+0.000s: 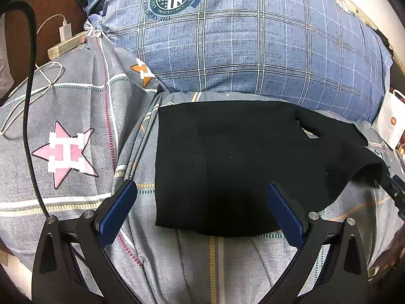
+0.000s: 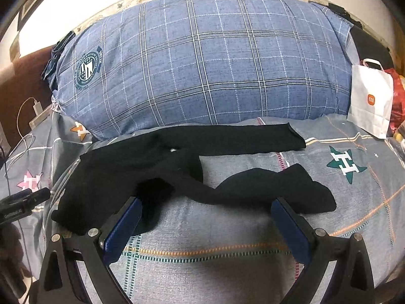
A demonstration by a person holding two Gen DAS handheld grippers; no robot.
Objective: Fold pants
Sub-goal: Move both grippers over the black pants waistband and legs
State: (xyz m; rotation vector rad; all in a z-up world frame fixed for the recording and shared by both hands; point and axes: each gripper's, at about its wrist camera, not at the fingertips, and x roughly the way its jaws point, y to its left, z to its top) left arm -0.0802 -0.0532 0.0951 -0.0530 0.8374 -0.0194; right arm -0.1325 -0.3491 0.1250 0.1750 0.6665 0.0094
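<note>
Tongs, nearest: left tongs (image 1: pixel 201 204) spread wide, gripping nothing, above the near waist edge of the pants (image 1: pixel 227 167); right tongs (image 2: pixel 206 219) equally wide and empty, astride the crumpled near leg. Pants: black, on the bed sheet (image 2: pixel 215 266), legs splayed apart. Far: pillow (image 2: pixel 202 63) touching the far leg. Risk: pinching sheet with cloth; folding with the near leg bunched.
</note>
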